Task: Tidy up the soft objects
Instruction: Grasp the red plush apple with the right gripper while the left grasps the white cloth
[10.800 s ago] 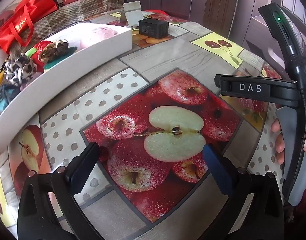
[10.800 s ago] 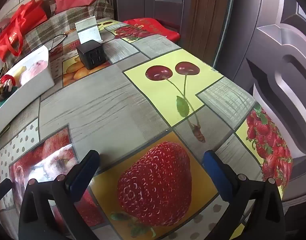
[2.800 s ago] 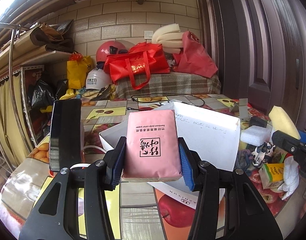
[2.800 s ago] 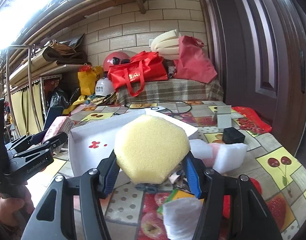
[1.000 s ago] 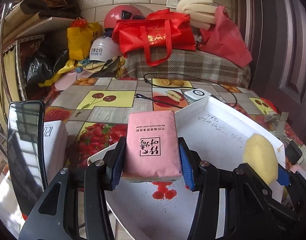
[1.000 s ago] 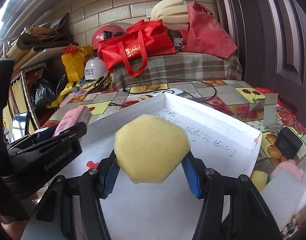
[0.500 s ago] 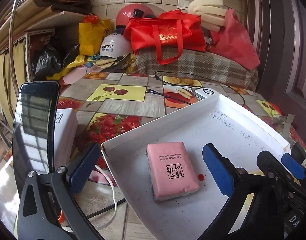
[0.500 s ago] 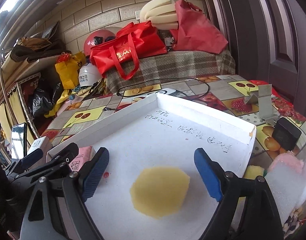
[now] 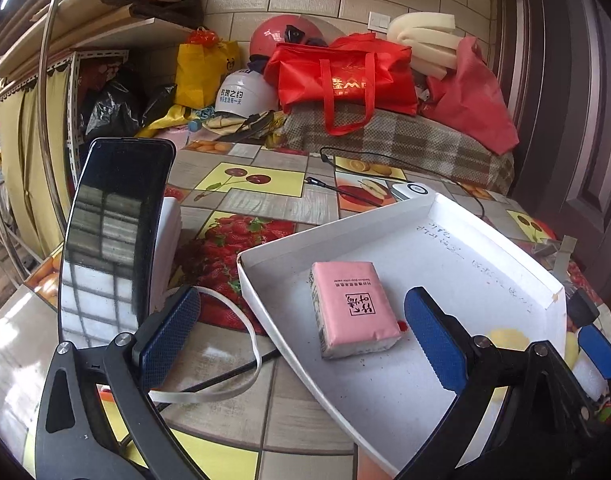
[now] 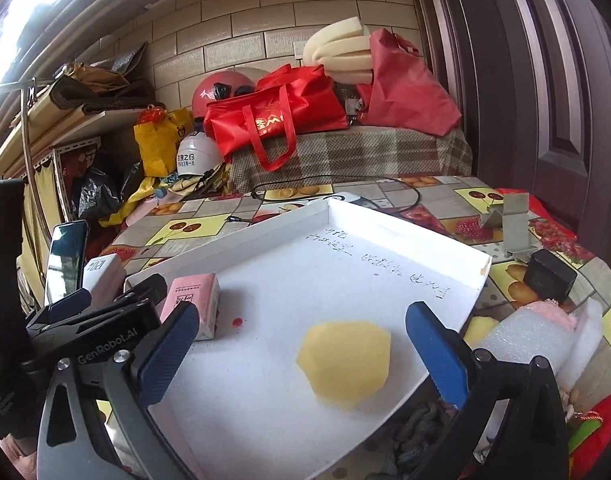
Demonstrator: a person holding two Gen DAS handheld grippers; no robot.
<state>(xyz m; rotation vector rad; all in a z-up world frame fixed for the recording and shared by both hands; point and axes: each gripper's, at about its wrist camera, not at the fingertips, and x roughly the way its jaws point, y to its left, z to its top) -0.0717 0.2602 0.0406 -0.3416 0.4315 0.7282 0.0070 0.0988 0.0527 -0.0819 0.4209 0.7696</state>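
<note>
**tinker_42:** Left wrist view, going left to right — a dark phone (image 9: pixel 113 236) stands upright at the left edge, with a white box (image 9: pixel 167 252) tucked behind it and a white strap (image 9: pixel 241 344) looped on the fruit-print tablecloth (image 9: pixel 261 200). Then comes the left gripper (image 9: pixel 301 336), fingers spread wide with nothing pinched. The pink tissue pack (image 9: pixel 355 308) lies flat on the floor of the white tray (image 9: pixel 501 240), between the blue pads but touching neither. At the far right the right gripper (image 9: pixel 597 340) pokes in over the tray's edge.

**softsorter:** Where's the sponge?

**tinker_42:** Right wrist view shows it best. Left to right again: the left gripper's black body (image 10: pixel 97 328) on the left, the pink tissue pack (image 10: pixel 193 304) just beyond it near the tray's left wall, then the right gripper (image 10: pixel 301 344) — its jaws are opening, with nothing gripped. The yellow sponge (image 10: pixel 345 364) sits on the white tray (image 10: pixel 405 232) floor between the pads, nearer the right one, clear of both.

**softsorter:** And outside the tray?

**tinker_42:** To its right, on the cloth, a white foam roll (image 10: pixel 537 336) with something pink and fuzzy (image 10: pixel 553 316) on top, a small black box (image 10: pixel 549 276) behind them, and a metal stand (image 10: pixel 509 224) further back.
</note>
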